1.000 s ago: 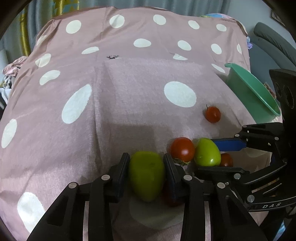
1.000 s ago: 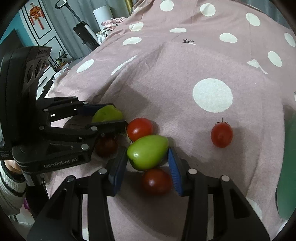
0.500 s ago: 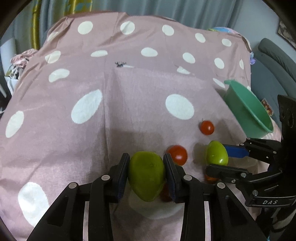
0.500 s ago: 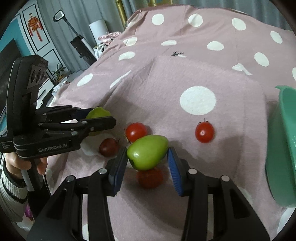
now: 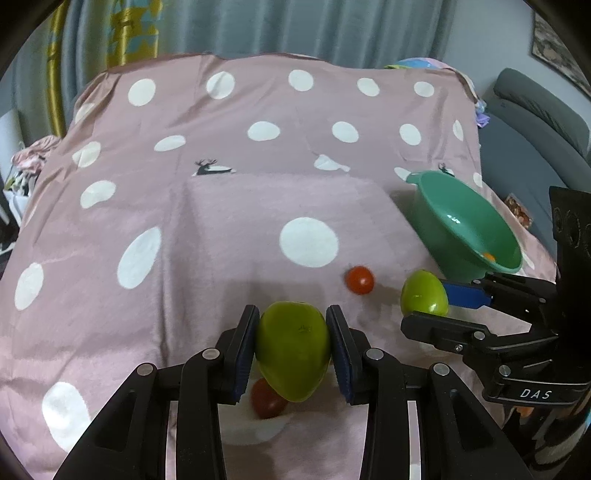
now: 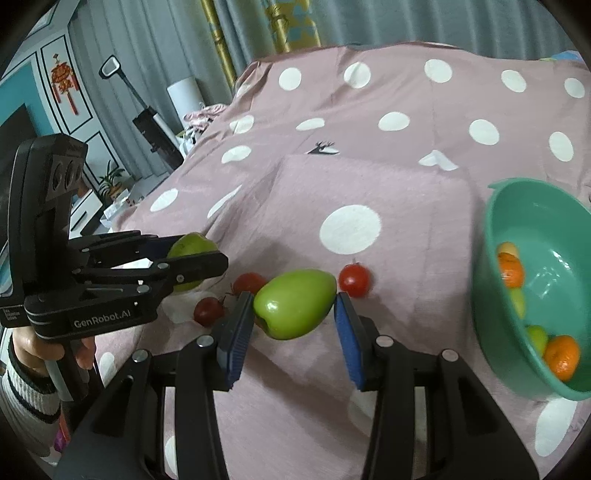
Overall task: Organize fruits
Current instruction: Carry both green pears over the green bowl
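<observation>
The left gripper [image 5: 291, 349] clamps a smooth green mango-shaped fruit [image 5: 293, 350] above the pink white-dotted cloth [image 5: 221, 206]. The right gripper [image 6: 293, 326] grips a second green fruit [image 6: 295, 302] likewise. Beyond lie small round red tomatoes [image 6: 354, 280] on the cloth. Farther right, a teal plastic bowl [image 6: 495, 206] holds orange tangerines [image 6: 561, 356] and pale green fruit.

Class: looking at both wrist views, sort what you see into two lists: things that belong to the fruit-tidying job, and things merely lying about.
Job:
- left tongs, green fruit
- right tongs, second green fruit
- red fruits
- green bowl

Lying about:
- spotted cloth
- curtains
- grey sofa
</observation>
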The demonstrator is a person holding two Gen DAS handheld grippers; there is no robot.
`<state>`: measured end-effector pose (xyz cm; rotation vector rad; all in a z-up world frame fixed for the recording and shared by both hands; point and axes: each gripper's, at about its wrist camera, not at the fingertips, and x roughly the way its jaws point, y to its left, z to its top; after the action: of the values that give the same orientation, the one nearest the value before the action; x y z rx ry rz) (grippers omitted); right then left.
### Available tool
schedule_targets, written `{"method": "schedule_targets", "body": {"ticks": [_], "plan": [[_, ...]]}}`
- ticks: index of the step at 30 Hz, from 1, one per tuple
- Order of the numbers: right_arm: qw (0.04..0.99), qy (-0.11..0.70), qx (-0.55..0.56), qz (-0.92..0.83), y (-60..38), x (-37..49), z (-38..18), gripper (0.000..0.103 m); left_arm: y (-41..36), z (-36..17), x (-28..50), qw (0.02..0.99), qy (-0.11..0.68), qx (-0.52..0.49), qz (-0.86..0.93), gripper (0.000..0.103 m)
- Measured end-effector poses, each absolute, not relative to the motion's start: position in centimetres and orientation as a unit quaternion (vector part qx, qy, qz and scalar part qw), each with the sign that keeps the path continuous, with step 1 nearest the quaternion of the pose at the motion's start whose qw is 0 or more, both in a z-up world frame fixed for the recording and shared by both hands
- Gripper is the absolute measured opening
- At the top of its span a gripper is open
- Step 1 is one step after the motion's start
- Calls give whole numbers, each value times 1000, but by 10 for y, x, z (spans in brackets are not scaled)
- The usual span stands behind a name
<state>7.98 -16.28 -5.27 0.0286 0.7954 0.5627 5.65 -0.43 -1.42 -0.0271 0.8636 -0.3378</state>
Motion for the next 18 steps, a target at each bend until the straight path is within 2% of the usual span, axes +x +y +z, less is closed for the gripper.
{"method": "schedule_targets", "body": {"ticks": [18], "plan": [[913,337,65,219,-240,69,-35,45,-75,5,66,893,403,16,-200,38]]}}
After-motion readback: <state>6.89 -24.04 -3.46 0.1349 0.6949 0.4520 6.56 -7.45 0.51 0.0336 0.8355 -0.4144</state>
